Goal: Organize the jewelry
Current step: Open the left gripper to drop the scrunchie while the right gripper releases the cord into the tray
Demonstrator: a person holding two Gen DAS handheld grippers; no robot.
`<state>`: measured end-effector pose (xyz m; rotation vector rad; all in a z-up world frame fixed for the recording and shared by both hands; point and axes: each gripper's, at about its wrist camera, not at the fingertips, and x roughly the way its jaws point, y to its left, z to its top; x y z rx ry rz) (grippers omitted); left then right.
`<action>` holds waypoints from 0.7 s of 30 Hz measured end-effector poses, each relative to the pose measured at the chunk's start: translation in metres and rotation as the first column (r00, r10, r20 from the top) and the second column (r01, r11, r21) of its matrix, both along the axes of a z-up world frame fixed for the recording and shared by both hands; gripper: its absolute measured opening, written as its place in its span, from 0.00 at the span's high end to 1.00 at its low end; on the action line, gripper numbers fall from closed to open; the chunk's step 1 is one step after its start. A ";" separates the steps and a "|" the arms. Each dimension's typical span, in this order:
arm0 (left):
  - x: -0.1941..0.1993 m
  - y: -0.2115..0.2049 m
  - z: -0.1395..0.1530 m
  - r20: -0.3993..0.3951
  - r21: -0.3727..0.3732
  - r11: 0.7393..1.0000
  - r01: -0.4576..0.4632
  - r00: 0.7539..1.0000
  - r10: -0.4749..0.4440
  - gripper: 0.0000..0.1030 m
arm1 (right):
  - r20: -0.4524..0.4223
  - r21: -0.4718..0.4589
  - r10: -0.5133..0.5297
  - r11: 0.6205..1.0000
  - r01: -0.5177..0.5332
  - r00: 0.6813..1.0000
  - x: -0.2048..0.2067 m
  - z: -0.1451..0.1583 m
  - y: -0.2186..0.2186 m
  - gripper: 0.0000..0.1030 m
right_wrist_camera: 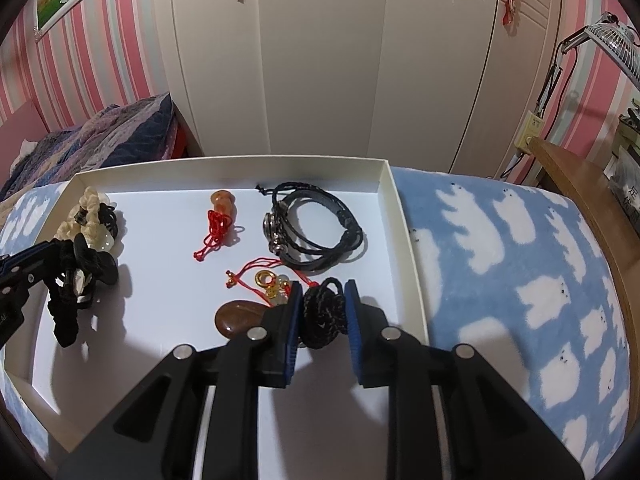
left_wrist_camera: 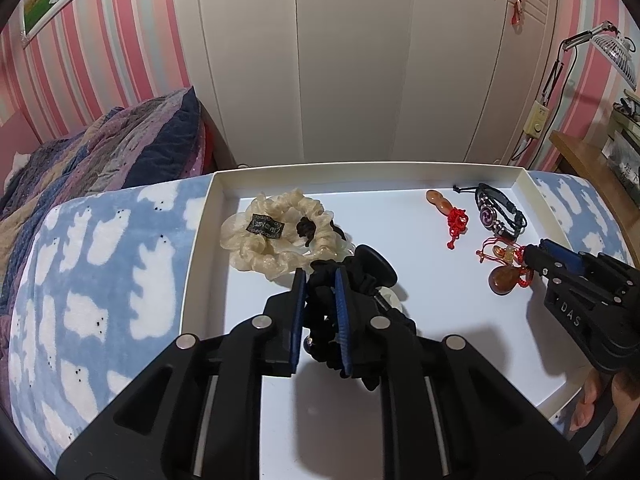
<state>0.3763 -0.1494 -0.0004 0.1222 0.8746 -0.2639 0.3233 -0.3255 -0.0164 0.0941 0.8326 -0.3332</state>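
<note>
The left gripper (left_wrist_camera: 320,280) is angling steeply down over the white tray (left_wrist_camera: 360,168), its blue-padded jaws standing close together with a black scrunchie (left_wrist_camera: 332,308) bunched between them. The fabric is filling the gap and hanging below the pads, so the grip appears to be on the scrunchie, though only lightly. Just beyond its tips, a cream scrunchie (left_wrist_camera: 276,232) is lying in the tray's far left part.

The right gripper (right_wrist_camera: 323,304) is tilting down at a similar slant near the tray's right wall (right_wrist_camera: 400,240). Its jaws are sitting slightly wider, with a coil of black braided cord (right_wrist_camera: 325,316) caught between the pads. A brown stone pendant (right_wrist_camera: 236,316) is lying just left of its fingers, beside gold rings on red string (right_wrist_camera: 266,278).

Farther back, a black leather bracelet (right_wrist_camera: 316,232) and an orange carved charm with a red knot (right_wrist_camera: 222,210) are resting on the tray floor, apart from both tools. A hand (left_wrist_camera: 592,400) is showing at the lower right of the left view, behind the right tool. The tray is sitting on a blue blanket with white bears (right_wrist_camera: 520,260).
</note>
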 end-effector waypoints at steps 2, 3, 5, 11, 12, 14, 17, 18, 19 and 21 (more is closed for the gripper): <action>0.000 0.001 0.000 0.002 0.005 1.000 -0.006 1.000 0.006 0.76 | 0.006 0.000 -0.003 1.000 0.003 1.000 -0.001 0.001 0.000 0.76; -0.001 0.001 0.000 0.004 0.007 1.000 -0.010 1.000 0.010 0.71 | 0.010 0.000 -0.003 1.000 0.003 1.000 -0.001 0.002 0.001 0.71; -0.001 0.002 0.000 0.005 0.007 1.000 -0.015 1.000 0.014 0.67 | 0.020 -0.005 -0.004 1.000 0.004 1.000 -0.001 0.004 0.001 0.59; -0.005 0.004 0.004 0.004 -0.014 1.000 -0.014 1.000 0.014 0.45 | 0.047 -0.018 0.011 1.000 -0.010 0.999 -0.001 0.015 0.009 0.43; -0.007 0.005 0.007 0.004 -0.021 1.000 -0.011 1.000 0.011 0.40 | 0.052 -0.014 0.013 1.000 -0.012 0.999 -0.002 0.018 0.008 0.40; -0.011 0.007 0.014 0.007 -0.033 0.999 -0.012 1.000 0.012 0.33 | 0.070 0.002 0.026 1.000 -0.027 0.997 -0.006 0.027 0.007 0.31; -0.024 0.014 0.037 0.027 -0.053 0.999 -0.007 1.000 0.008 0.18 | 0.094 0.000 0.053 0.999 -0.053 0.994 -0.016 0.051 0.008 0.24; -0.031 0.018 0.047 0.048 -0.056 0.998 -0.010 0.999 0.013 0.12 | 0.104 -0.016 0.048 0.999 -0.047 0.993 -0.022 0.060 0.009 0.23; -0.038 0.021 0.056 0.069 -0.050 0.999 -0.014 0.997 0.017 0.10 | 0.109 -0.033 0.042 0.999 -0.038 0.993 -0.027 0.068 0.010 0.15; -0.051 0.028 0.070 0.098 -0.037 0.999 -0.020 0.995 0.024 0.06 | 0.118 -0.071 0.036 0.997 -0.028 0.992 -0.045 0.081 0.014 0.08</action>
